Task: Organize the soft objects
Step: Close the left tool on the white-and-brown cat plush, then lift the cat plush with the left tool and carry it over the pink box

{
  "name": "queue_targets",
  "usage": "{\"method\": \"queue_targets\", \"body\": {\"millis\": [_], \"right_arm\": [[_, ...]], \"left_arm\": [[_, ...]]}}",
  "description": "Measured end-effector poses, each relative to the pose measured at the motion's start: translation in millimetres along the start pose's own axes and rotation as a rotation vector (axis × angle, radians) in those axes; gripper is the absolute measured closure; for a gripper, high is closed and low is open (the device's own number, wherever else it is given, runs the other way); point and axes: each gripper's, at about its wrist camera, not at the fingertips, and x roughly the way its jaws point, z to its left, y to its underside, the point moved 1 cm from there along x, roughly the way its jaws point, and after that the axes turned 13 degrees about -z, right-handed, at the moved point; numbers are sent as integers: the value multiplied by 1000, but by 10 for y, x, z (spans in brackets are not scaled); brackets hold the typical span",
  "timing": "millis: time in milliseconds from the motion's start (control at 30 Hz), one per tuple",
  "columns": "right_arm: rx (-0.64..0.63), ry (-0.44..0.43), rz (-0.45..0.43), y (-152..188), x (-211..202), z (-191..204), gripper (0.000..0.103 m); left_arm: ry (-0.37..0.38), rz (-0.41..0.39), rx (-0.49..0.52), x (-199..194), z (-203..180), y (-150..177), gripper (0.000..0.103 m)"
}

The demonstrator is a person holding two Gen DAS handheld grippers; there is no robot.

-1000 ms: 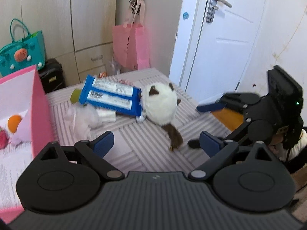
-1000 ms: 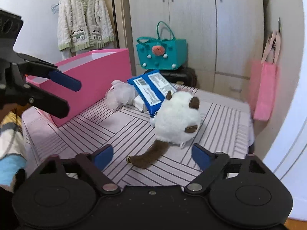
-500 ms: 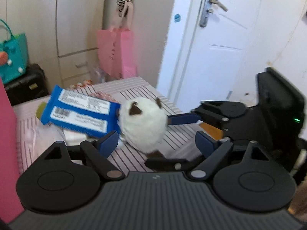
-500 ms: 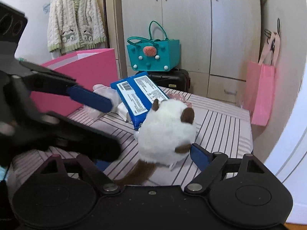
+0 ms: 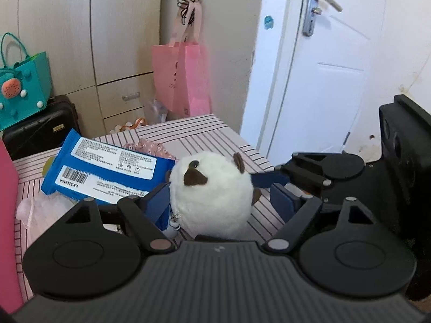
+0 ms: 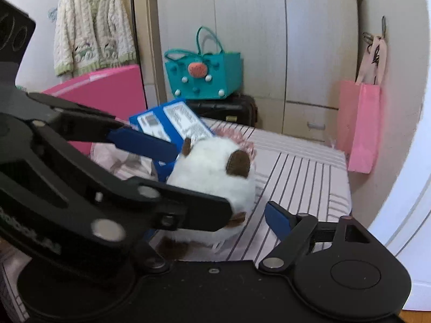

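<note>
A round white plush (image 5: 212,191) with brown ears lies on the striped table (image 5: 210,134), leaning against a blue wipes packet (image 5: 107,169). My left gripper (image 5: 221,203) straddles the plush. Its jaws are closing: the left pad (image 5: 160,202) touches the fur and the right pad (image 5: 282,204) stands clear. My right gripper (image 5: 269,188) comes in from the right, one blue finger against the plush. In the right wrist view the plush (image 6: 215,169) sits between the closing jaws of the right gripper (image 6: 212,226). The left gripper (image 6: 199,180) hides the right gripper's left finger.
A pink box (image 6: 107,91) stands at the table's left. A pale soft bundle (image 5: 40,207) and a pink floral cloth (image 5: 150,148) lie by the packet. Beyond the table are a teal bag (image 6: 204,75), a black suitcase (image 6: 231,110), a hanging pink bag (image 5: 180,78) and a white door (image 5: 323,67).
Both grippers have moved in on the white plush, which now fills the space between their jaws. Both pairs of jaws have narrowed. The plush has stayed put.
</note>
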Motion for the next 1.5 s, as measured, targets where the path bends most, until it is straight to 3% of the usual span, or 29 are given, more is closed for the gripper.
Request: {"method": "queue_targets", "body": {"millis": [100,233,667,1067,1367,1500], "right_arm": [[-3,-18,9,8,26,56,34],[1,2,-8,7,4,76,36],[48,78,-55,73,-358,325,38],[99,59,-1,89,-643,641,38],[153,-4,83,125,-786,873,38],[157,-33,108,93,-828,948,38]], "left_arm": [[6,-3,-17,38,-7,19,24],[-15,-11,-18,37,-13,42,34],[46,-27,-82,-281,-99,117,36],[60,41,-141,-660,-124,156,36],[74,175,-255,-881,30,281,36],[74,192,-279,-1010,75,311,36]]}}
